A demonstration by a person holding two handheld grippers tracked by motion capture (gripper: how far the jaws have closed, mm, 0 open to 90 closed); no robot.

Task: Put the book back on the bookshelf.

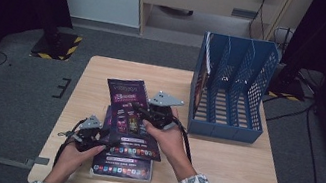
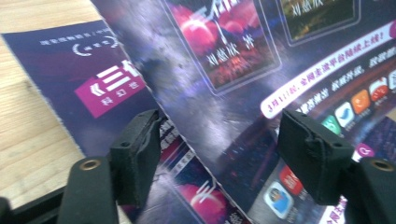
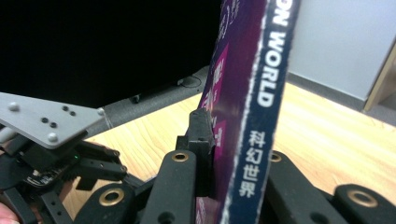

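Currently, item: top magazine, pinched in my right gripper, tilted off the stack at table centre. My left gripper gapes unloaded at eight o'clock. Blue file rack at two o'clock, apart.

A light wooden table bears a blue plastic file rack at its far right and a stack of purple glossy magazines near its front left. One purple magazine lies tilted on that stack, its far end raised. Left of the stack sits the left gripper; the right gripper is at the raised magazine's right edge.
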